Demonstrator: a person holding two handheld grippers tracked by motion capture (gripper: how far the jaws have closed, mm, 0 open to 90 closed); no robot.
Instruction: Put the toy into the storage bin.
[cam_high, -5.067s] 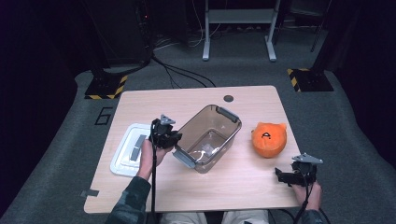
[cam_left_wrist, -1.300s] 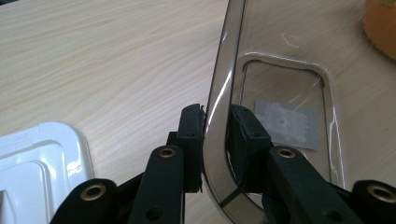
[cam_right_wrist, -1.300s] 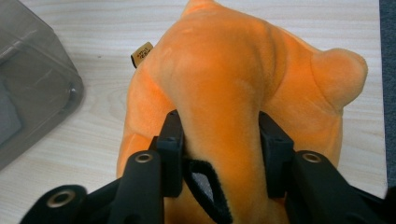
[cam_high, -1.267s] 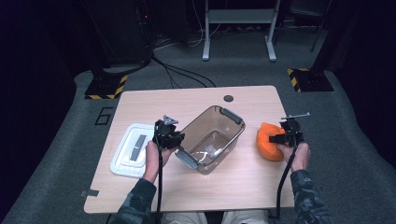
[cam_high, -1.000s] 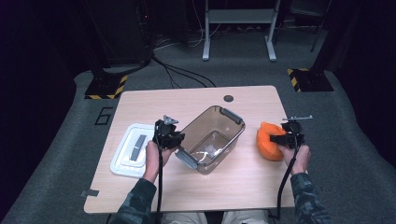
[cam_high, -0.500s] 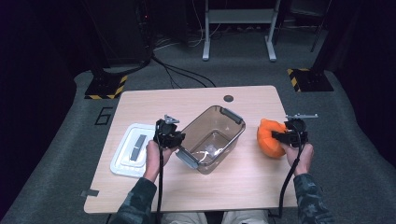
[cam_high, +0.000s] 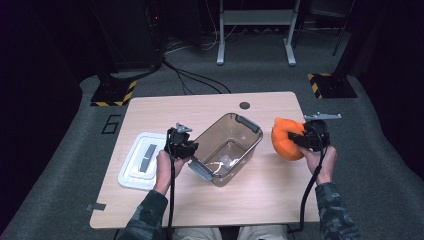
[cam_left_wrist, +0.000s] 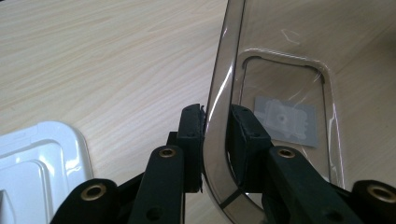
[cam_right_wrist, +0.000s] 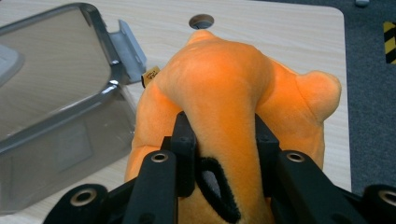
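A clear smoky plastic bin (cam_high: 227, 149) stands in the middle of the wooden table, with nothing inside but a label on its floor. My left gripper (cam_high: 186, 147) is shut on the bin's near-left rim (cam_left_wrist: 215, 140), one jaw outside the wall and one inside. An orange plush toy (cam_high: 285, 137) hangs just above the table to the right of the bin, squeezed between the jaws of my right gripper (cam_high: 298, 140). From the right gripper view, the plush (cam_right_wrist: 224, 88) bulges up between the pads, and the bin's grey latch handle (cam_right_wrist: 126, 44) lies close on its left.
A white lid (cam_high: 141, 160) lies flat on the table to the left of the bin. A round cable hole (cam_high: 244, 105) sits near the table's far edge. Dark floor with cables and stand legs surrounds the table.
The right gripper closed on the orange plush and has lifted it off the table, drawing it slightly toward the bin. The left gripper has held still on the bin's rim.
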